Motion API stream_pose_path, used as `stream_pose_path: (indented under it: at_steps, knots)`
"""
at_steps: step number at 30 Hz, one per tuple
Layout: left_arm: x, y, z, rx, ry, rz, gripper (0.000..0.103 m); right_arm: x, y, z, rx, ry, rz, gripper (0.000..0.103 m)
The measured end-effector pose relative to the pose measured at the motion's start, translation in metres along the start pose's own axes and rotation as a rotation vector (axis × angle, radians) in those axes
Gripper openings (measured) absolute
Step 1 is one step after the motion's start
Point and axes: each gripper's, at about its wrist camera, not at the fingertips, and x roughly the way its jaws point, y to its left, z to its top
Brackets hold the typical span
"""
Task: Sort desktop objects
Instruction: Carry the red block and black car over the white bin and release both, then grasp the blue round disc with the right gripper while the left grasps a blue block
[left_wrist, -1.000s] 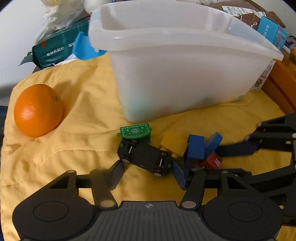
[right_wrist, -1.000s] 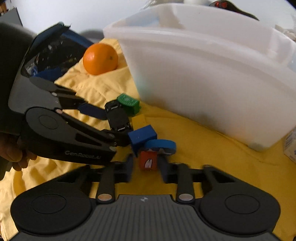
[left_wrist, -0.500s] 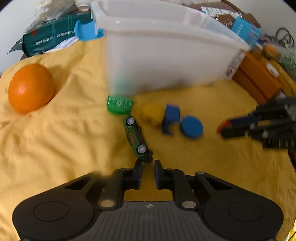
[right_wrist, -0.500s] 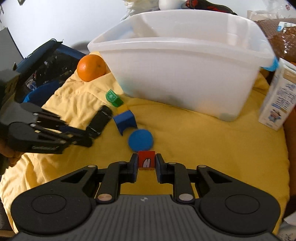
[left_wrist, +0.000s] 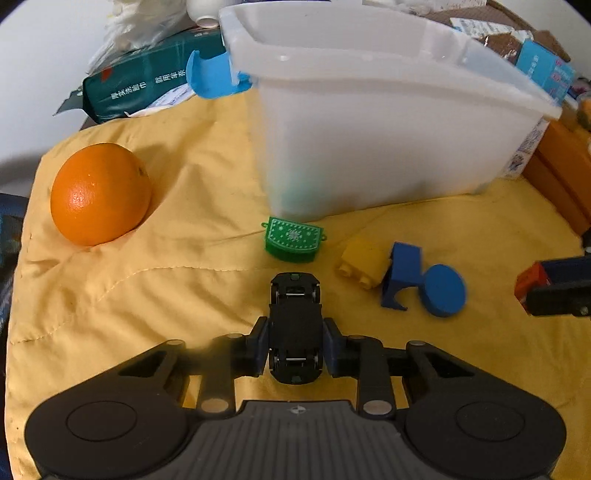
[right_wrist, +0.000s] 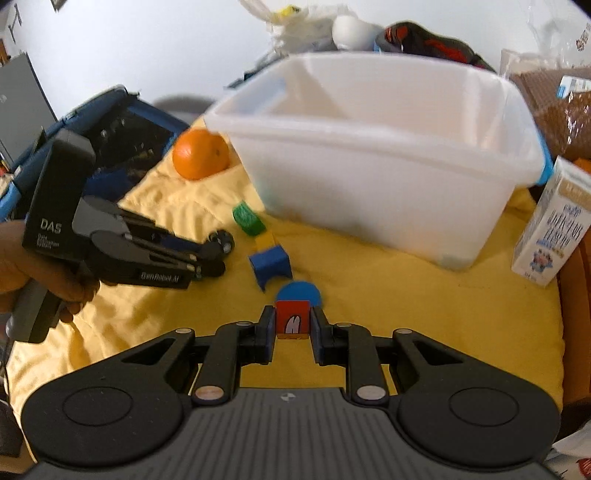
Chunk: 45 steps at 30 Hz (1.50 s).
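Observation:
My left gripper is shut on a toy car turned underside up, lifted above the yellow cloth. My right gripper is shut on a red block with a white mark. On the cloth lie a green purse-shaped piece, a yellow brick, a blue arch block and a blue disc. The big white bin stands behind them. In the right wrist view the left gripper holds the car left of the arch block.
An orange rests at the cloth's left. A green packet and a blue clip lie behind it. A milk carton stands right of the bin; orange boxes flank it. A dark blue case sits far left.
The left gripper closed on the toy car and now holds it underside up. The right gripper closed on the red block and lifted it back from the blue disc.

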Motion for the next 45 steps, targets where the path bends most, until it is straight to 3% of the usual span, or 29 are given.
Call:
stream_pose_path:
  at_steps: [8,12,15,21,29,32,34,35,36,37,42,45]
  knots:
    - [-0.09,-0.009,0.044,0.009,-0.155,-0.063,0.032,-0.043,-0.014,0.054,0.024,-0.122,0.028,0.022]
    - [-0.118,-0.006,0.084,-0.014,-0.216,-0.095,0.032,-0.057,-0.031,0.092,0.054,-0.162,0.029,0.022]
    - [-0.127,-0.011,0.108,0.01,-0.242,-0.074,0.033,-0.062,-0.043,0.118,0.089,-0.163,0.016,0.022]
    - [-0.119,-0.019,0.154,0.008,-0.191,-0.092,0.033,-0.053,-0.069,0.154,0.232,-0.096,0.045,0.022]
    - [-0.094,-0.016,0.19,-0.042,-0.093,-0.094,0.033,-0.038,-0.096,0.169,0.241,-0.001,-0.031,0.022]
    - [-0.088,-0.016,0.193,-0.045,-0.076,-0.084,0.033,-0.03,-0.103,0.17,0.251,0.021,-0.049,0.024]
    - [-0.087,-0.017,0.194,-0.04,-0.083,-0.083,0.036,-0.028,-0.104,0.169,0.247,0.019,-0.064,0.037]
    - [-0.088,-0.018,0.193,-0.038,-0.092,-0.076,0.048,-0.028,-0.104,0.169,0.244,0.013,-0.068,0.051]
    - [-0.089,-0.018,0.191,-0.035,-0.107,-0.052,0.055,-0.03,-0.103,0.167,0.237,0.003,-0.071,0.054]
    - [-0.091,-0.019,0.187,-0.028,-0.13,-0.028,0.062,-0.03,-0.101,0.165,0.229,-0.002,-0.075,0.053]
    - [-0.102,-0.015,0.158,-0.001,-0.175,-0.031,0.063,-0.041,-0.07,0.133,0.132,-0.048,-0.032,0.053]
    - [-0.11,-0.012,0.115,0.017,-0.209,-0.056,0.064,-0.033,-0.037,0.092,0.038,-0.034,0.019,0.054]
